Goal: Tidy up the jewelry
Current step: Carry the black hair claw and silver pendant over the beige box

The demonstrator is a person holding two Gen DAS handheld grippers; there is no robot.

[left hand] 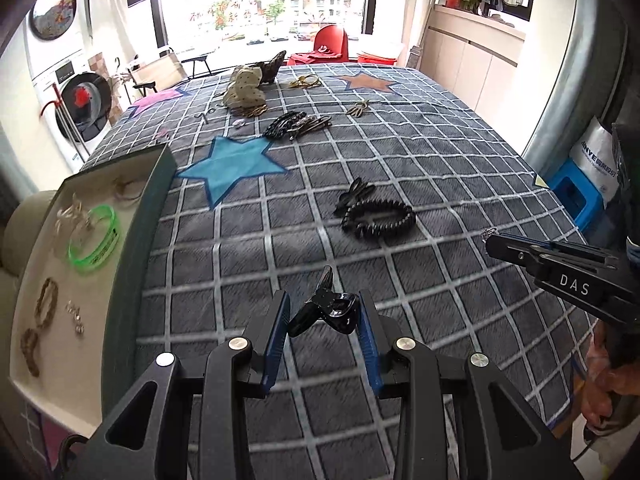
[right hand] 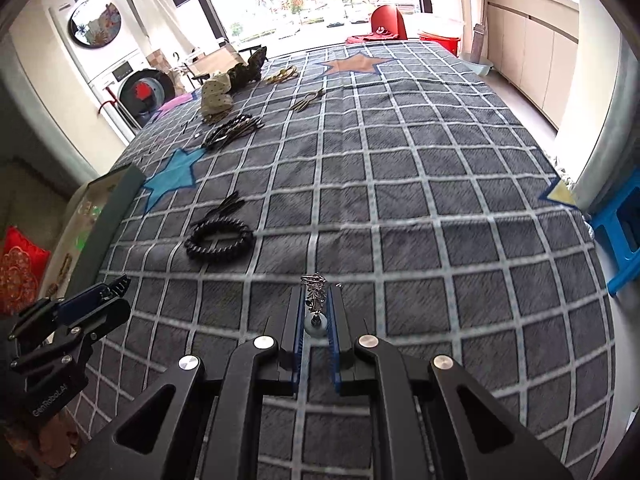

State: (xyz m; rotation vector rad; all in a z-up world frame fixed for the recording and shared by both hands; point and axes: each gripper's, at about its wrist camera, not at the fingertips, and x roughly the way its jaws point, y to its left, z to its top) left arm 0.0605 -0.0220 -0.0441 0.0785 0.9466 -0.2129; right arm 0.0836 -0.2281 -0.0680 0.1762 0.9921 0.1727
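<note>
Two claws, both loaded right now. The left claw (left hand: 324, 316) is clamped on a glossy black hair clip (left hand: 328, 310), gripped at an odd angle with one prong sticking up past the pads. The right claw (right hand: 317, 308) is pinched nearly closed on a small silver charm piece (right hand: 316, 300), which has a pale bead hanging low between the pads.

What could go wrong, as I see it: the hair clip is slick plastic held crooked, so any twist could let it pivot and pop out onto the bed. The charm piece is tiny and dangly, so it could slide out of the grip or snag on a pad when it's let go. Both claws are heading for the same spot, so bumping each other is possible too.

That spot is the tray (left hand: 132, 240), hanging off the near left edge of the bed (left hand: 400, 152). It already holds a green bangle (left hand: 94, 240), brown bead bracelets (left hand: 44, 306) and some small silver bits, so free room is getting tight. Its dark raised wall faces the bed, and a low approach could clip it.

Further out, a black bead bracelet (left hand: 380, 218) lies mid-bed beside another dark clip. Toward the far left corner sits a pile of dark beads and hairpins (left hand: 296, 124), then a spotted fabric bow (left hand: 244, 88) and gold pieces near the far edge. None of that blocks the way to the tray.
</note>
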